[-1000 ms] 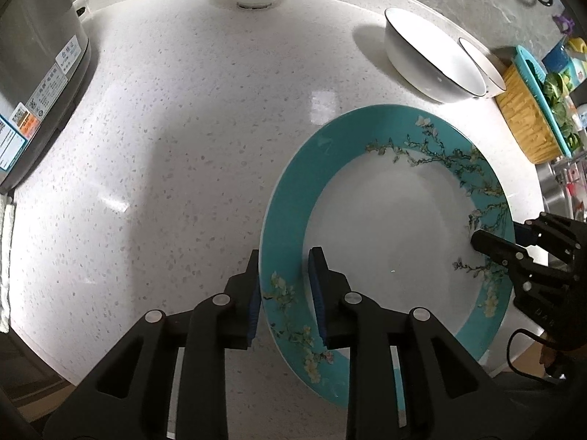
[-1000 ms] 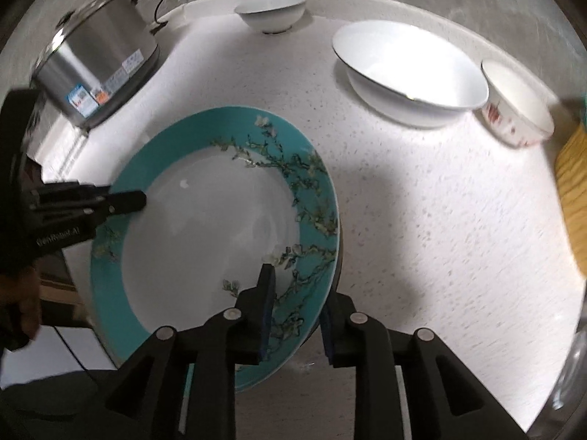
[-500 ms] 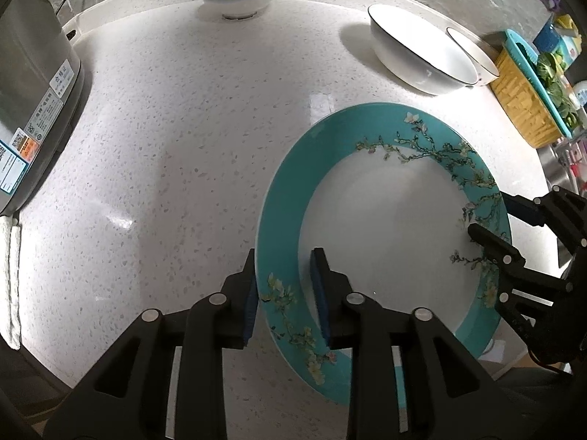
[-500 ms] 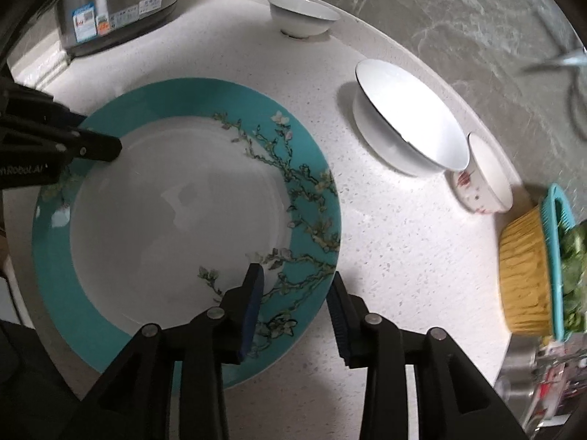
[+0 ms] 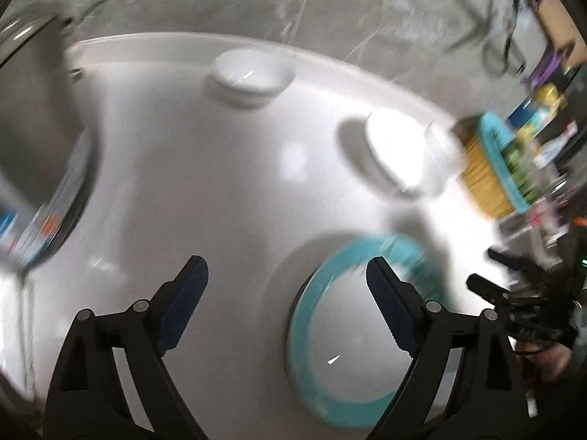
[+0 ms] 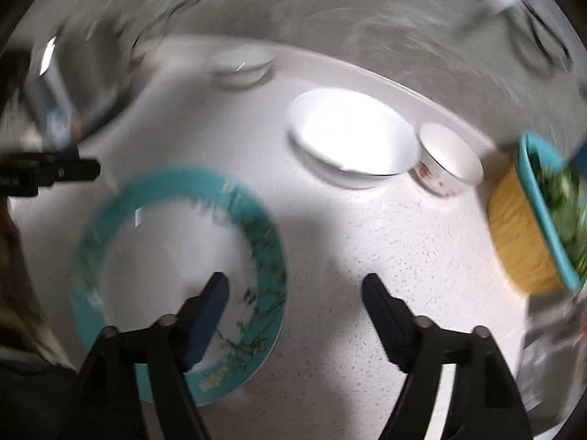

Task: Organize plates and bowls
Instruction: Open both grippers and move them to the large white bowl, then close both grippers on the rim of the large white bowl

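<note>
Teal-rimmed and white in the middle, the round ceramic plate with a blossom-branch pattern (image 6: 176,256) lay flat on the white speckled stone desk (image 6: 385,256), close to its near edge. Neither tool gripped it. The left tool (image 5: 286,278) had its jaws opening, wide apart over bare desk, with only the plate's left rim showing between them from above and no pad touching it. The right tool (image 6: 293,293) was likewise opening; its left pad hung over the plate's right rim, and nothing was pinched between the jaws.

Behind the plate stood a wide white bowl (image 6: 348,135), with a small white bowl bearing a red flower mark (image 6: 449,161) just beside it on the right. A small white footed bowl (image 6: 242,64) sat well apart near the back edge. A yellow-and-teal basket of greens (image 6: 532,220) was at the right, and a steel cooker (image 5: 40,146) at the left.

Both views were heavily blurred, so exact clearances were hard to read. The likely risks: a pad hanging low over the rim could catch it and nudge the plate toward the near edge. Reaching next for the wide bowl, a tool might knock the small bowl beside it. A glazed bowl wall could also slip from a shallow pinch.
</note>
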`<state>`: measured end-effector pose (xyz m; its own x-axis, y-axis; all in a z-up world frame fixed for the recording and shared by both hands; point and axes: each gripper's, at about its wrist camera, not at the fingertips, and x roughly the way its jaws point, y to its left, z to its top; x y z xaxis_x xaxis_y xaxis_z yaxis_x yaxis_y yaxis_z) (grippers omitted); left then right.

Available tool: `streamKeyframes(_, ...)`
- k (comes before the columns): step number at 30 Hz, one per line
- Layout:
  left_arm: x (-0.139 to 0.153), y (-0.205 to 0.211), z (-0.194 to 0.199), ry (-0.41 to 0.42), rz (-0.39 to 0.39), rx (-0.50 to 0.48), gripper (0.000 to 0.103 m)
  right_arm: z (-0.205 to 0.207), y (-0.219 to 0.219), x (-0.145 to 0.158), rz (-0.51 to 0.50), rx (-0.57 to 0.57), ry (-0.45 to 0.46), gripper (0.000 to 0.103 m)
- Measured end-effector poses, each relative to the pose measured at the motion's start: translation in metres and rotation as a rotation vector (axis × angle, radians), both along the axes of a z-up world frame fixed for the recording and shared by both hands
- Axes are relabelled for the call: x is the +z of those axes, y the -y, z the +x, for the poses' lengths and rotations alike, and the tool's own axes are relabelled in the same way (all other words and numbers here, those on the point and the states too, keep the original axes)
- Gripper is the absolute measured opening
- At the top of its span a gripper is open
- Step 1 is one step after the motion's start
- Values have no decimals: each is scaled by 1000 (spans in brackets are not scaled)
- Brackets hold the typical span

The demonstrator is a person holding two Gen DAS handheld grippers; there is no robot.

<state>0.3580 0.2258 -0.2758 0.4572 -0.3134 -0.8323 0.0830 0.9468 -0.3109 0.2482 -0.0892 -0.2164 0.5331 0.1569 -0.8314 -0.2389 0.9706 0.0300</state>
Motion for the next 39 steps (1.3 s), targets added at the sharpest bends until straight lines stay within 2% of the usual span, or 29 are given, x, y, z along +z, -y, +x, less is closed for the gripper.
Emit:
streamKeyframes(1, 4, 0, 19, -8, -47, -19, 91, 9, 16, 5, 82, -53, -21, 84)
streamKeyframes(4, 9, 13, 68, -40, -82, -114, 91, 33, 59, 18, 282, -206, -60, 85)
streamKeyframes(7, 10, 46, 119, -35, -24, -241, 91, 55, 95, 17, 448, -350, -98, 88)
streamKeyframes(9, 2, 72, 154, -63, 4, -294, 91, 70, 119, 7, 570, -455, -117, 88)
streamKeyframes(11, -10, 94, 188, -99, 33, -327, 91, 80, 126, -3, 591, -517, -140, 88)
streamKeyframes(13, -28, 116, 216, -126, 96, -371, 91, 89, 127, -11, 619, -518, -143, 88)
streamKeyframes(17, -59, 143, 242, -176, 156, -398, 91, 114, 111, -29, 622, -467, -197, 86)
streamKeyframes(20, -80, 154, 249, -193, 190, -411, 89, 131, 109, -44, 616, -480, -220, 85)
streamKeyframes(22, -89, 158, 256, -201, 212, -410, 89, 142, 106, -53, 595, -496, -237, 77)
streamKeyframes(25, -95, 162, 263, -187, 239, -413, 88, 154, 103, -63, 577, -512, -252, 72)
streamKeyframes(27, -97, 166, 265, -176, 255, -411, 80, 160, 98, -64, 555, -489, -246, 70)
streamKeyframes(28, -98, 169, 266, -175, 263, -408, 68, 162, 95, -64, 534, -480, -242, 64)
streamKeyframes(29, -101, 169, 269, -181, 268, -408, 50, 164, 91, -64, 513, -471, -244, 62)
streamKeyframes(32, -104, 175, 273, -187, 240, -423, 34, 170, 83, -68, 480, -453, -260, 45)
streamKeyframes(34, -104, 180, 273, -174, 252, -444, 24, 171, 80, -70, 451, -455, -268, 27)
streamKeyframes(35, -104, 184, 273, -168, 261, -455, 20, 172, 80, -70, 449, -455, -268, 22)
streamKeyframes(37, -104, 187, 273, -163, 264, -469, 14, 176, 82, -70, 441, -438, -262, 15)
streamKeyframes(39, -105, 187, 274, -164, 263, -467, 14, 179, 76, -68, 393, -422, -253, 15)
